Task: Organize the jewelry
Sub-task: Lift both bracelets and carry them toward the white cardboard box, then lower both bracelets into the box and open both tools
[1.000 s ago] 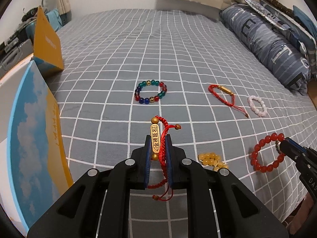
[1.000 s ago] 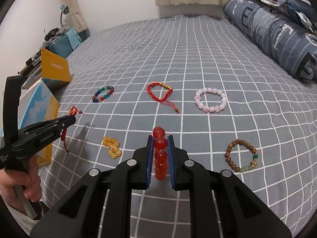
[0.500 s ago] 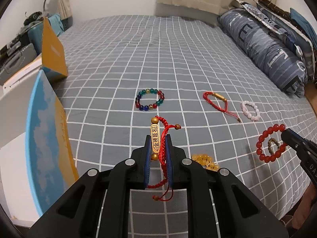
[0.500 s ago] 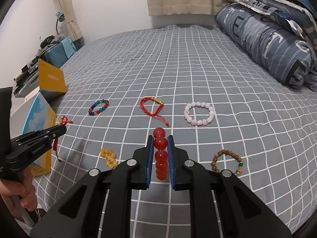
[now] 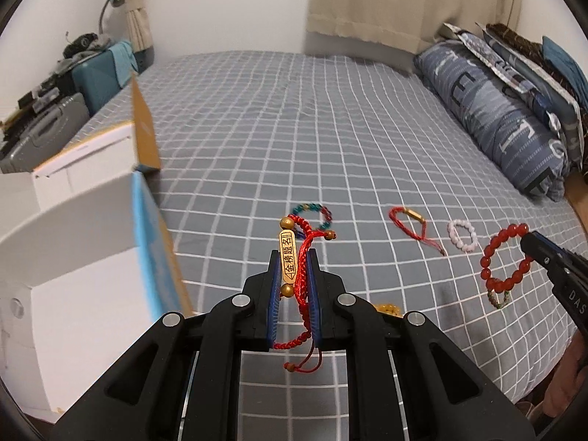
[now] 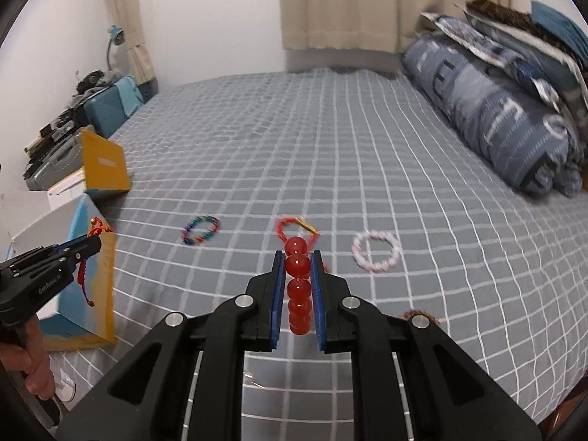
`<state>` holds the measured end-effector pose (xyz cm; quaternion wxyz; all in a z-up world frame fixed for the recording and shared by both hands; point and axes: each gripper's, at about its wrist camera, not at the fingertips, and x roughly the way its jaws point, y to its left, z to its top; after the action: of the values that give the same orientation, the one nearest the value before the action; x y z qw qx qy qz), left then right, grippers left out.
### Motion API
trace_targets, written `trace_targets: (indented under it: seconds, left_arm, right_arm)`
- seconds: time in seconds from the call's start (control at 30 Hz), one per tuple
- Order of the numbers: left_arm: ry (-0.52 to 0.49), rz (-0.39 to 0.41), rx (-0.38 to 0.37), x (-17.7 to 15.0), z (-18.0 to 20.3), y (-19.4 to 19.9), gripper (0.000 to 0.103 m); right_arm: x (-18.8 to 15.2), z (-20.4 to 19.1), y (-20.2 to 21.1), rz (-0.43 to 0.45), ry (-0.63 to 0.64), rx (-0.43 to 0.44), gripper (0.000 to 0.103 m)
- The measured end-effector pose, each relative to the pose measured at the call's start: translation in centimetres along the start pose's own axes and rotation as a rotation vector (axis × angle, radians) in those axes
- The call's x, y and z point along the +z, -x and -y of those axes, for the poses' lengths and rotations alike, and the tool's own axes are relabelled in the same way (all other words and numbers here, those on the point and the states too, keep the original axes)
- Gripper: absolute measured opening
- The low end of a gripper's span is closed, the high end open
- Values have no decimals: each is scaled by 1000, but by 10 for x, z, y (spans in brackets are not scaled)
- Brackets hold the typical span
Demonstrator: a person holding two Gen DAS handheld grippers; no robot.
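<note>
My left gripper [image 5: 294,257] is shut on a red cord bracelet with a gold plate [image 5: 287,255], held above the bed beside the open white box [image 5: 73,275]. My right gripper [image 6: 297,261] is shut on a red bead bracelet [image 6: 298,286], also seen hanging in the left wrist view [image 5: 505,261]. On the grey checked bedspread [image 5: 330,128] lie a multicolour bead bracelet [image 6: 200,229], a second red cord bracelet [image 5: 408,220], a pale pink bead bracelet [image 6: 375,255], a yellow bead bracelet [image 5: 386,308] and a brown bead bracelet [image 6: 420,314], mostly hidden.
The box's blue and yellow side [image 6: 93,286] stands at the bed's left edge, with an orange lid flap [image 6: 104,165] behind it. A rolled blue duvet [image 6: 496,117] lies along the right. Cases and clutter [image 5: 55,110] sit far left. A hand [image 6: 29,364] holds the left gripper.
Both grippers have risen and pulled back with their bracelets. The left one has moved left, closer to the open box.
</note>
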<state>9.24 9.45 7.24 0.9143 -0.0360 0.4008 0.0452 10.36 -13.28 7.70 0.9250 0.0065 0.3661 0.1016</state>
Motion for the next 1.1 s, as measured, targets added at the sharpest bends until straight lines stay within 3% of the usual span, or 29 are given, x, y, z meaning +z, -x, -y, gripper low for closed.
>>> trace_targets:
  seconds: [0.3, 0.53, 0.8, 1.1]
  left_arm:
    - [63, 52, 71, 11, -68, 53, 13]
    - [151, 46, 164, -7, -151, 79, 13]
    - [261, 12, 267, -50, -245, 97, 13]
    - [317, -60, 300, -86, -288, 83, 13]
  right_arm:
    - [32, -104, 19, 26, 109, 96, 13]
    - [37, -202, 23, 29, 204, 190, 13]
    - [15, -306, 11, -13, 302, 286, 13]
    - [-22, -372, -22, -105, 367, 331, 13]
